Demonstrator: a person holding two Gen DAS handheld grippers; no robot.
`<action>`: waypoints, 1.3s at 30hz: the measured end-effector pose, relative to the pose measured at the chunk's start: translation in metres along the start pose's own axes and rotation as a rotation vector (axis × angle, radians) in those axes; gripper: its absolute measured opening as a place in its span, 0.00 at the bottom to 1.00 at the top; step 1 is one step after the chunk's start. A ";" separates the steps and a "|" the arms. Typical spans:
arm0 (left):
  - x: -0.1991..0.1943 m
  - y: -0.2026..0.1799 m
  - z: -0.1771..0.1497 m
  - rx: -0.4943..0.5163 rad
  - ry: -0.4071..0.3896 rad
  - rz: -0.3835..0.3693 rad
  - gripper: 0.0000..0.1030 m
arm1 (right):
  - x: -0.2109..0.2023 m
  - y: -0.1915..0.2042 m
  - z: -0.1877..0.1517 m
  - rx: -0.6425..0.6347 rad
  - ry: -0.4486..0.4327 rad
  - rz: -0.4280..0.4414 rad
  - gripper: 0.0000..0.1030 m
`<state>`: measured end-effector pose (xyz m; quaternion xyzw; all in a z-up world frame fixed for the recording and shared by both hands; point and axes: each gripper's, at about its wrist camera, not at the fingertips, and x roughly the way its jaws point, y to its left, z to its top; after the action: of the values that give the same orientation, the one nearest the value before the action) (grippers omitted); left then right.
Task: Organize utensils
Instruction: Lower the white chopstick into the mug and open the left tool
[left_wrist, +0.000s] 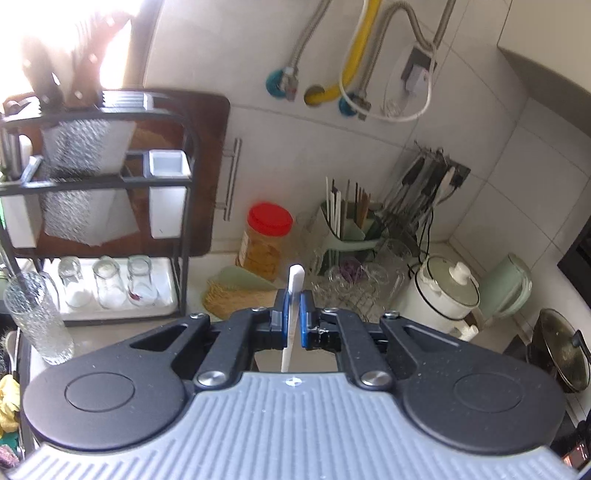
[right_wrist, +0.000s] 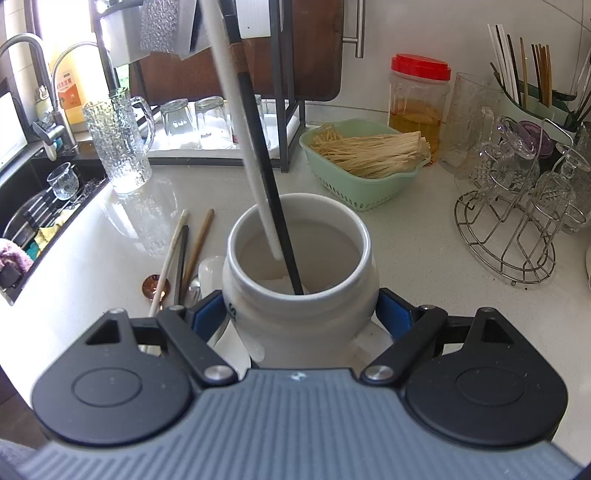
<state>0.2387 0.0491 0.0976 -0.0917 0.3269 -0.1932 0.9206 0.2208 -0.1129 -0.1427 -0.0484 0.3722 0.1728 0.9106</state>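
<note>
My left gripper (left_wrist: 293, 317) is shut on a white chopstick (left_wrist: 291, 314), which stands upright between the blue pads. In the right wrist view the same white chopstick (right_wrist: 240, 129) slants down from above, its tip inside a white ceramic jar (right_wrist: 299, 314). A black chopstick (right_wrist: 273, 206) leans in the jar beside it. My right gripper (right_wrist: 301, 314) is shut on the jar, with a blue pad on each side of its body. Several loose chopsticks and spoons (right_wrist: 181, 254) lie on the counter just left of the jar.
A green basket of pale strands (right_wrist: 369, 158) and a red-lidded jar (right_wrist: 419, 103) stand behind the white jar. A wire rack of glass cups (right_wrist: 517, 206) is at the right. At the left are a glass mug (right_wrist: 118, 140) and the sink (right_wrist: 37, 206).
</note>
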 end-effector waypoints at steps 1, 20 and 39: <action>0.005 -0.001 0.000 0.008 0.013 -0.002 0.07 | 0.000 0.000 0.000 0.000 0.002 0.000 0.87; 0.084 -0.008 0.022 0.114 0.369 -0.028 0.07 | 0.002 -0.001 0.002 0.006 0.006 0.004 0.87; 0.130 -0.011 -0.004 0.091 0.567 -0.048 0.06 | 0.002 -0.001 0.002 -0.004 -0.002 0.013 0.87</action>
<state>0.3256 -0.0148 0.0241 -0.0002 0.5601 -0.2475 0.7906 0.2242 -0.1123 -0.1425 -0.0477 0.3714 0.1798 0.9096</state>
